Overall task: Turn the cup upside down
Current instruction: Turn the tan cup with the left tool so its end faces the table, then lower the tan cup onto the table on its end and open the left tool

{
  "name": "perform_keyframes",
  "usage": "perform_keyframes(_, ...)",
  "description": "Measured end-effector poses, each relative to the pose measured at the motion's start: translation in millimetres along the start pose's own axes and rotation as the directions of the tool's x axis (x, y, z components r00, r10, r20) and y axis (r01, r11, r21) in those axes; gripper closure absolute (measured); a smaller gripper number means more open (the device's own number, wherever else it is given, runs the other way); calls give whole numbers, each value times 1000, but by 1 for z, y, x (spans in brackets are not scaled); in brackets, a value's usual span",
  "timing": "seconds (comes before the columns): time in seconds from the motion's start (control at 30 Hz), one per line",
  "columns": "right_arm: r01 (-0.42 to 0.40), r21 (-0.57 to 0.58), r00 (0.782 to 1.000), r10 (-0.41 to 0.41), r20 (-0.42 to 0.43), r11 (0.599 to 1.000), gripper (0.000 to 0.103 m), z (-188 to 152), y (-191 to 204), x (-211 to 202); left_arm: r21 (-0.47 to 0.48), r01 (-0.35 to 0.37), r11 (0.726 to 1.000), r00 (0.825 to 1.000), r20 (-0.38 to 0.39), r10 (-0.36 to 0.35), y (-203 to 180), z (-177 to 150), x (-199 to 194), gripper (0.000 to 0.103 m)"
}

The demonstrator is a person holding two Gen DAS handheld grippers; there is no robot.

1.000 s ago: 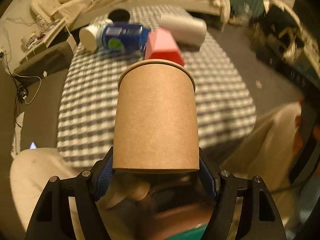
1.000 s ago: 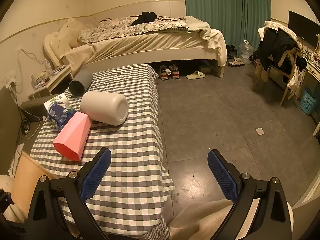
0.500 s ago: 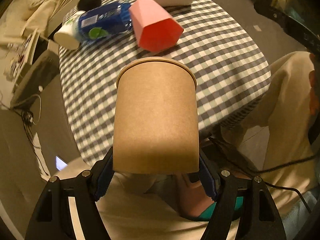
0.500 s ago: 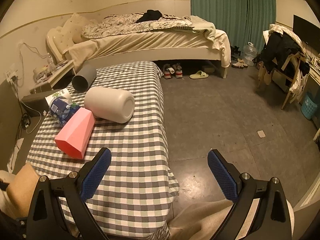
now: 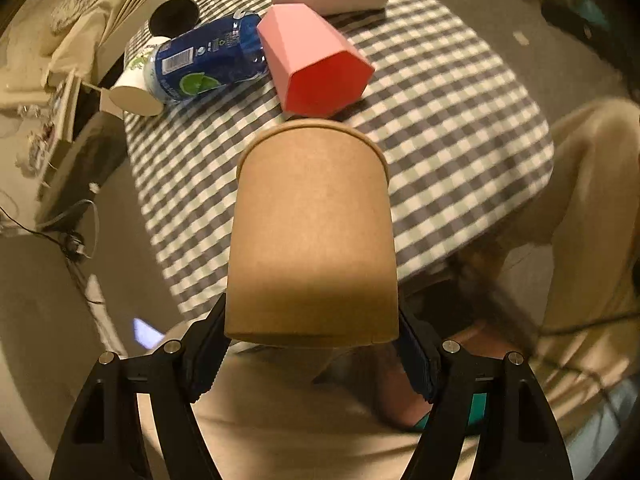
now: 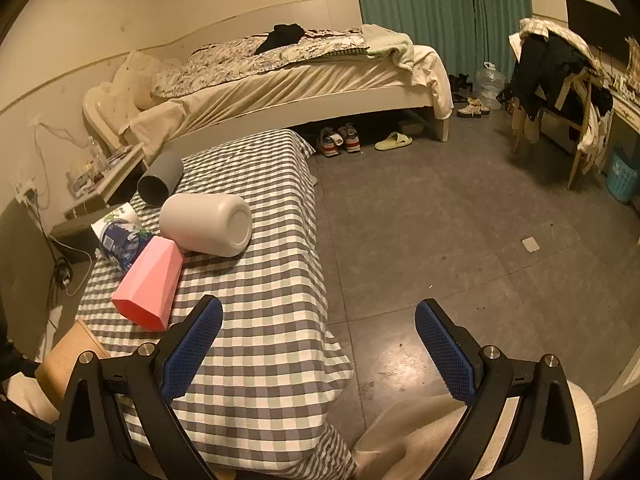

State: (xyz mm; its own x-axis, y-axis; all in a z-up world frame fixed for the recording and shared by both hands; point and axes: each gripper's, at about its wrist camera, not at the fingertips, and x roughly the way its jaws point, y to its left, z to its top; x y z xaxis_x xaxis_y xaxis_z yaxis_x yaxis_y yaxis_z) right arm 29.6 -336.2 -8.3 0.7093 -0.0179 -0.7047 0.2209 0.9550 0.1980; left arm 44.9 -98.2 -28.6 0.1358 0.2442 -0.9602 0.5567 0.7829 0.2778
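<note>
You are gripping the brown paper cup (image 5: 312, 236) near its base in your left gripper (image 5: 312, 344), rim pointing away over the near edge of the checkered desk (image 5: 460, 128), likely so it lands mouth-down. Your right gripper (image 6: 318, 344) is hanging open and empty, clear of the pink cup (image 6: 150, 284).

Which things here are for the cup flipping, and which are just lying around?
For the job:
brown paper cup, gripped in the left gripper
checkered table, a likely landing spot

Just lying about:
pink cup
white cup
grey cup
blue bottle
right gripper, open and empty
</note>
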Motion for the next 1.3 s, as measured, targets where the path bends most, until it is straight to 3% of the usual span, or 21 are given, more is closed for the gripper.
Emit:
perform_keyframes(0.2,-28,-5,1000,28,-9,1000,6,1,7,2,125,-60,990,990,-117,75,6,0,1,26)
perform_keyframes(0.37,-37,-12,999,36,-22,999,6,1,10,6,232,-86,969,977,-169,127,-1,15,7,26)
perform_keyframes(0.53,-41,24,999,42,-34,999,6,1,0,9,250,-96,963,988,-96,124,-8,35,-2,26)
perform_keyframes(0.7,-37,51,998,39,-44,998,6,1,-10,11,173,-72,982,995,-53,82,4,32,-3,26)
perform_keyframes(0.87,-37,61,998,40,-50,997,6,1,-11,12,34,-42,999,994,107,38,18,23,-16,27)
perform_keyframes(1.0,-35,37,998,37,-48,999,6,0,-5,12,-165,29,986,954,299,22,31,18,-24,27)
perform_keyframes(1.07,-32,19,998,33,-46,999,6,0,0,13,-273,97,957,926,378,14,35,14,-18,27)
perform_keyframes(1.1,-29,12,999,30,-44,1000,6,0,2,13,-343,133,930,914,405,19,37,11,-9,27)
perform_keyframes(1.17,-24,1,999,24,-42,1000,6,-1,5,13,-413,178,893,903,428,18,35,8,3,27)
perform_keyframes(1.23,-18,-12,999,18,-42,1000,6,-2,8,14,-451,195,871,868,493,61,32,3,2,27)
perform_keyframes(1.3,-11,-29,999,10,-40,1000,6,-3,12,13,-461,188,867,847,523,94,28,1,1,27)
